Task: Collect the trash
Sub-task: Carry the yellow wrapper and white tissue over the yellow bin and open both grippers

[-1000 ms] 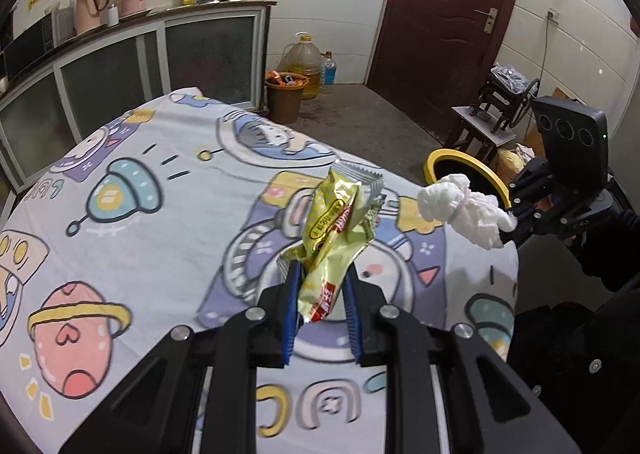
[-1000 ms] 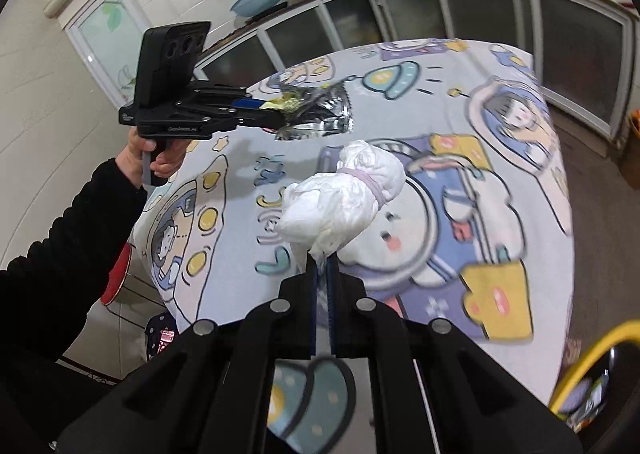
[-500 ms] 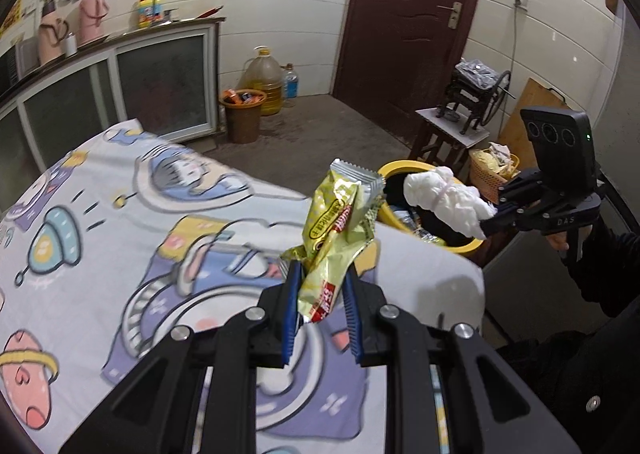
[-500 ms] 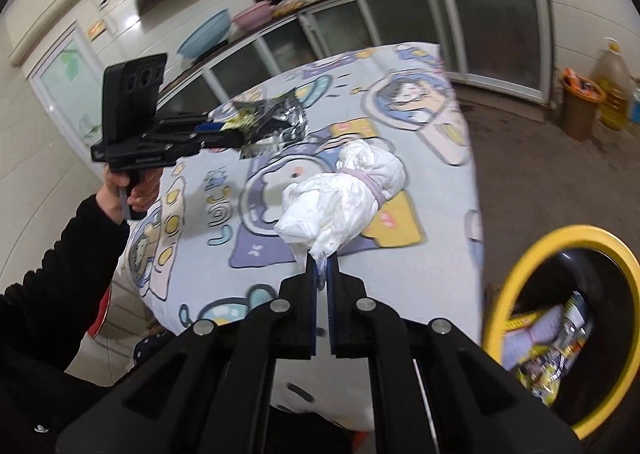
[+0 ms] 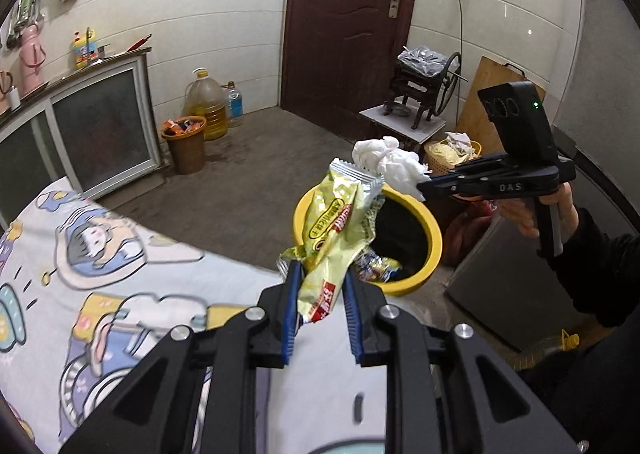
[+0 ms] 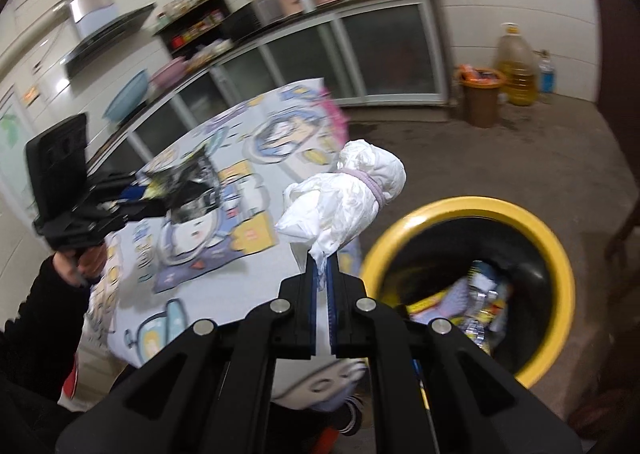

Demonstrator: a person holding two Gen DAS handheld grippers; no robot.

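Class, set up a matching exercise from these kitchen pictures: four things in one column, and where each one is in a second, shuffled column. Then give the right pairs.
Things
1. yellow snack wrapper
2. white crumpled bag
3. yellow-rimmed bin
4. brown bucket

Places
A. on the floor by the cabinet
B. in the left gripper
C. on the floor beside the table
D. in the right gripper

Pairs: 1-B, 2-D, 3-C, 4-A

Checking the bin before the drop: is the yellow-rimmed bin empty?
No, the right wrist view shows wrappers already lying at the bottom of the yellow-rimmed bin.
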